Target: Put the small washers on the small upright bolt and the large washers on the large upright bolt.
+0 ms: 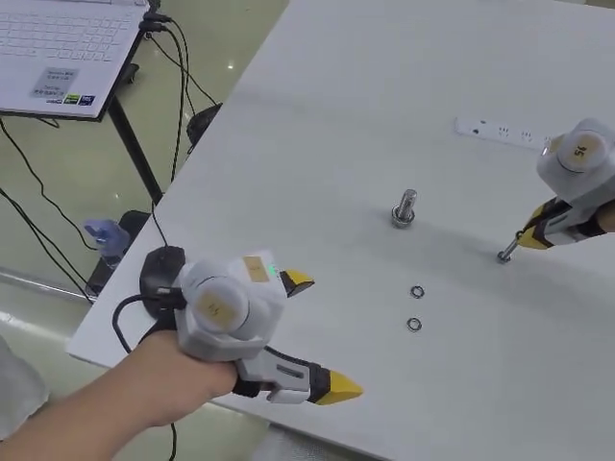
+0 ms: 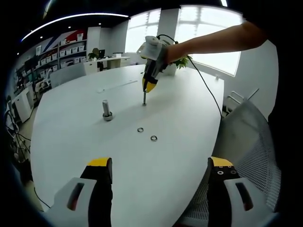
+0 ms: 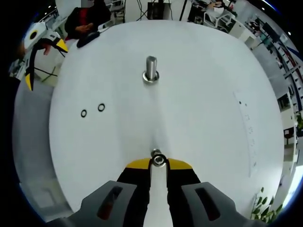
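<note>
— What's on your feed, biggest thing first?

— The table [image 1: 365,115], white. Mid-table the large bolt [image 1: 405,206] stands upright with a wider collar at its foot; whether that is its head or washers I can't tell. To its right and well apart stands the small bolt [image 1: 505,253]. My right gripper [image 1: 527,237] is at its top, jaws drawn together on a washer [image 3: 158,160]. My left gripper [image 2: 160,163] hovers over the near edge, jaws wide apart and empty. Two loose washers [image 1: 417,292] lie side by side between the bolts and me.

— So how do you seat it?

— As I judge it, I should keep the ring level and its hole centred on the tip. I'd let go only once the thread is through. A tilt would jam it, and a sideways push could topple that thin bolt.
</note>
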